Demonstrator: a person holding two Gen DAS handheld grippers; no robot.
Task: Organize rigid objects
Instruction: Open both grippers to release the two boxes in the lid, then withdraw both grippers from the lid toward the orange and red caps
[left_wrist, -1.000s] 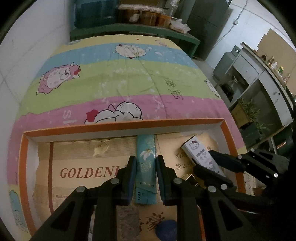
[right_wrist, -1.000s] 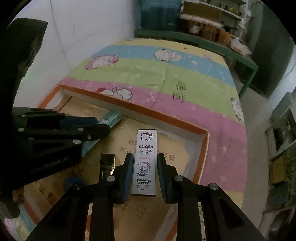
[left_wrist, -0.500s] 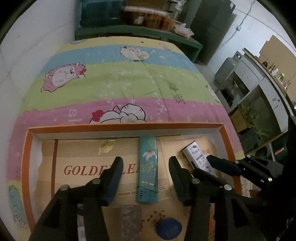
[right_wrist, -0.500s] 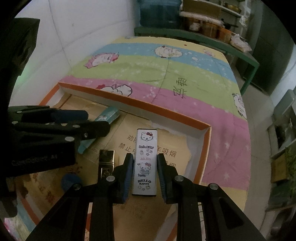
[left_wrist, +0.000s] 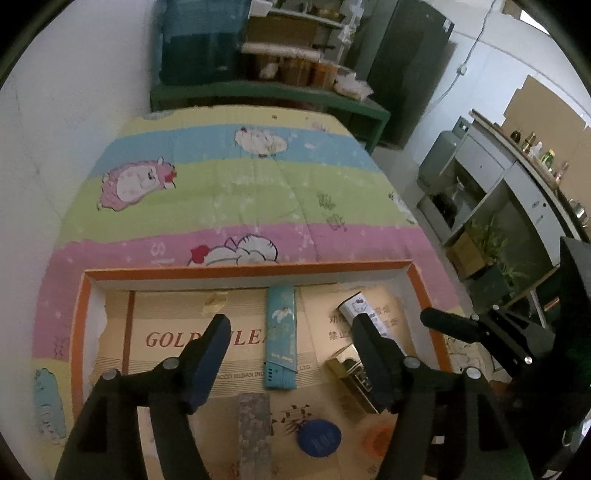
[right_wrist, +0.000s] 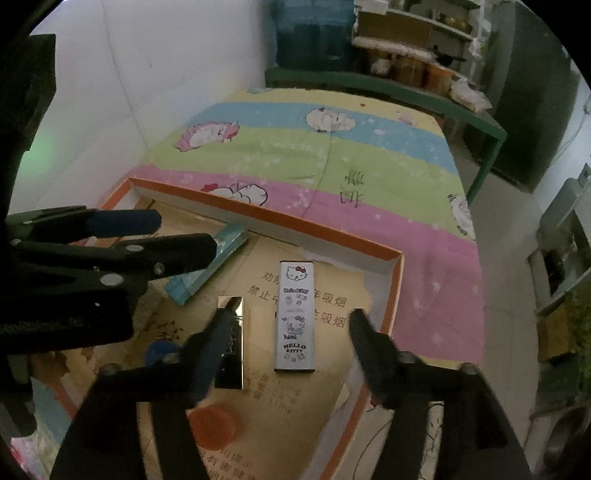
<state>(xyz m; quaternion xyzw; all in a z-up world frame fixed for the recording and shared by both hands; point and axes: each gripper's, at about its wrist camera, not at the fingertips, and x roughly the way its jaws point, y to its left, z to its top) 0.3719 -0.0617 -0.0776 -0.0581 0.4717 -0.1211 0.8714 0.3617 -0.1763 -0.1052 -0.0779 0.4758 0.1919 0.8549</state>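
Note:
A shallow orange-rimmed tray lined with cardboard lies on a striped cartoon blanket. In it lies a long teal box. My left gripper hangs above it, jaws opening wide, pads clear of the box. To its right lies a white Hello Kitty box. My right gripper is over it, jaws also opening, nothing pressed between the pads. The right wrist view shows the left gripper over the teal box.
A gold box lies between the two boxes. A grey patterned box, a blue disc and an orange disc sit nearer me in the tray. A wall runs along the left; green shelves stand beyond the blanket.
Both grippers let go: the left opened off the teal box first, then the right off the Hello Kitty box. Both boxes now lie flat, and the left gripper has lifted a little.

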